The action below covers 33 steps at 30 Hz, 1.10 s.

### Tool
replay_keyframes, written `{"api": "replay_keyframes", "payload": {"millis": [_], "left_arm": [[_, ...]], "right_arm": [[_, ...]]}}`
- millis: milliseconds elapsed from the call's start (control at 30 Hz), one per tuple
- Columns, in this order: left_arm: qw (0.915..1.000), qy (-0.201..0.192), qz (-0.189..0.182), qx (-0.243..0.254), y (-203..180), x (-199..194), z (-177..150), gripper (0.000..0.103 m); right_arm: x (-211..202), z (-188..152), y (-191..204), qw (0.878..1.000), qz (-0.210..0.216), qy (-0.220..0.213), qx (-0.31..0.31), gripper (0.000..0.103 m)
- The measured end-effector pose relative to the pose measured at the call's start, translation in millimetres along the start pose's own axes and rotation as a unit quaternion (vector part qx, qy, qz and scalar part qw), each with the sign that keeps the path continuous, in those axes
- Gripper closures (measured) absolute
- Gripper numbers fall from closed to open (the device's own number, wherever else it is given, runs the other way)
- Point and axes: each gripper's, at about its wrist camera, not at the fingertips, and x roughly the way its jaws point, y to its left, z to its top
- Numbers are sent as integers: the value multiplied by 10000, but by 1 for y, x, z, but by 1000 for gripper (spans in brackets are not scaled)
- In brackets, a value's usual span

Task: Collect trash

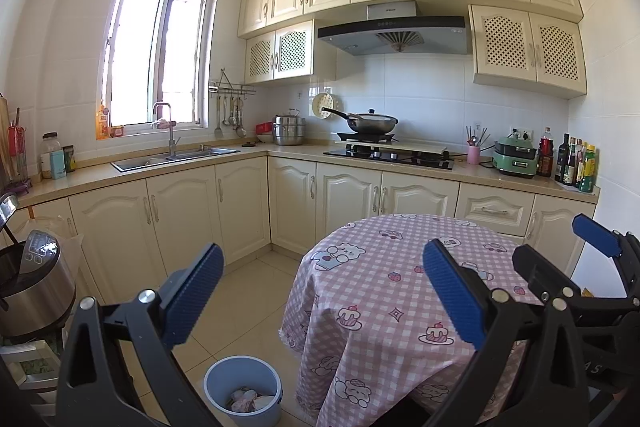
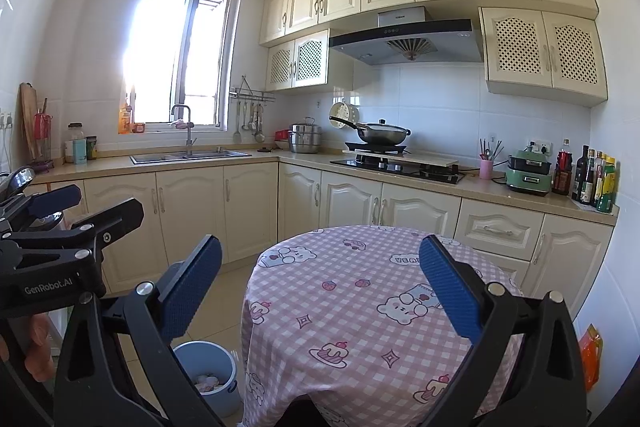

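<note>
Both grippers, left gripper (image 1: 323,297) and right gripper (image 2: 320,291), hover wide open and empty over the pink checked table (image 1: 384,267). "GenRobot.AI" marks the left one. Crumpled trash (image 1: 245,399) lies inside the blue bin (image 1: 240,371) on the floor beside the table.

The round desk (image 1: 400,267) under its pink checked cloth lies bare and open to reach from above, while the blue bin (image 1: 242,389) stands on the floor just beside its left edge, its open mouth unobstructed, cabinets (image 1: 180,219) well behind.
</note>
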Motion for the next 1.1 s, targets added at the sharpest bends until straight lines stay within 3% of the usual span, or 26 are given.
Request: {"api": "replay_keyframes", "payload": {"millis": [1100], "left_arm": [[9999,166,-22,12,4,12,-3,5]], "right_arm": [[-1,-2,1,10000,-51,74,2,8]]}}
